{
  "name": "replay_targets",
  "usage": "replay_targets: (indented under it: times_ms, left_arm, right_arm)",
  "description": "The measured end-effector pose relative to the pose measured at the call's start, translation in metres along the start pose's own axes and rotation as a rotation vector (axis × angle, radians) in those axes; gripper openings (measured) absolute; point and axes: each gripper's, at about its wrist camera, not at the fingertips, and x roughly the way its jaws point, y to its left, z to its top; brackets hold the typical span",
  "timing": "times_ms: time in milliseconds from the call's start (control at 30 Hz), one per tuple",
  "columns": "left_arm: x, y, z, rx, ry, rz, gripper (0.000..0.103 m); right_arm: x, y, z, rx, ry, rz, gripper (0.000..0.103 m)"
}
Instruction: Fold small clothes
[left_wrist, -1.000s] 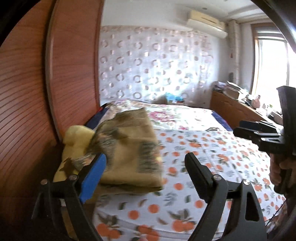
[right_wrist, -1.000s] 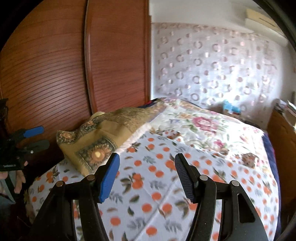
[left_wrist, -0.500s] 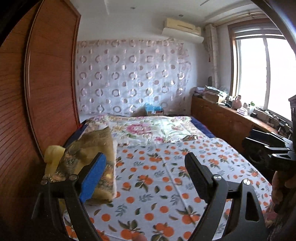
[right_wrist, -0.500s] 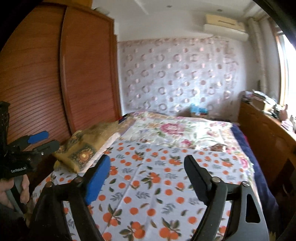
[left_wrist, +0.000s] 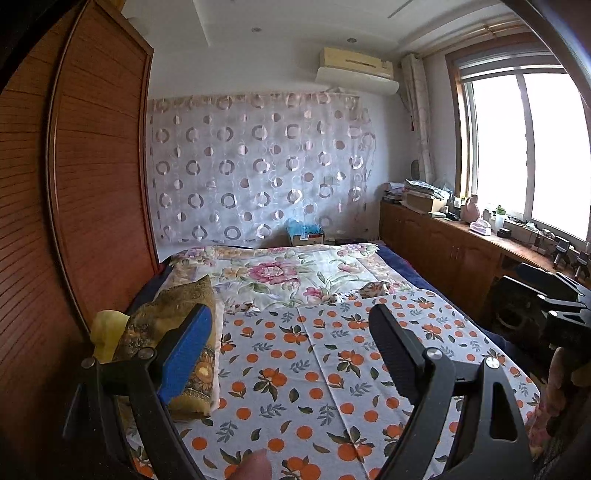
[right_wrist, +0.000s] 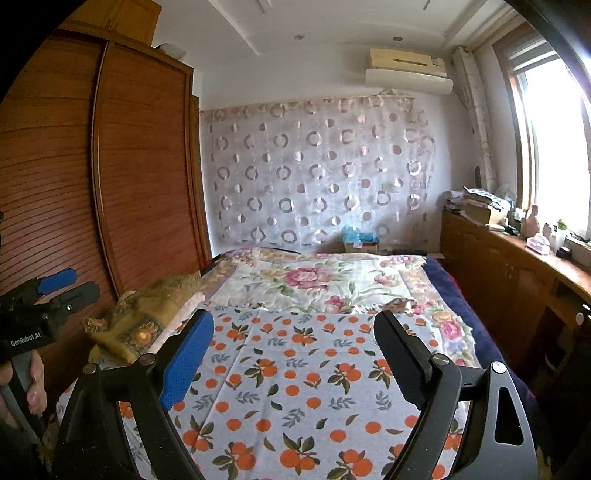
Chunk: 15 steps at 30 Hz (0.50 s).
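- Left wrist view: the left gripper (left_wrist: 291, 339) hangs above the bed (left_wrist: 436, 280) with its jaws spread wide and nothing between them. A folded mustard-coloured cloth (left_wrist: 173, 314) lies just behind and outside the blue-padded jaw, against the wardrobe (left_wrist: 92, 177); a yellow item (left_wrist: 107, 330) sits beside it, kind not discernible. Ahead, between the jaws, lies only the orange-print sheet (left_wrist: 314, 369).
- Left wrist view, further: a small patterned piece (left_wrist: 373, 288) rests well beyond the jaws, where the orange-print sheet meets the floral blanket (left_wrist: 280, 273). Whether it is a garment cannot be told.
- Right wrist view: the right gripper (right_wrist: 293, 339) likewise stands wide open and holds nothing. The folded cloth (right_wrist: 144, 317) is out past the blue-padded jaw; the small piece (right_wrist: 400, 304) lies beyond the black one.
- Judgement: one fold appears finished, the next item not yet taken. Recommended: spread it flat on the sheet, pinch two corners, one per gripper, and keep the edges aligned.
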Motion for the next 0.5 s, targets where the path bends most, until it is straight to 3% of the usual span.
replay_targets:
  times_ms: [500]
  left_arm:
    - [-0.0024,-0.0028,-0.0020,-0.011,-0.004,0.014,0.087]
  right_arm:
    - [0.0021,-0.0030,-0.0068,0.003,0.000,-0.010,0.090]
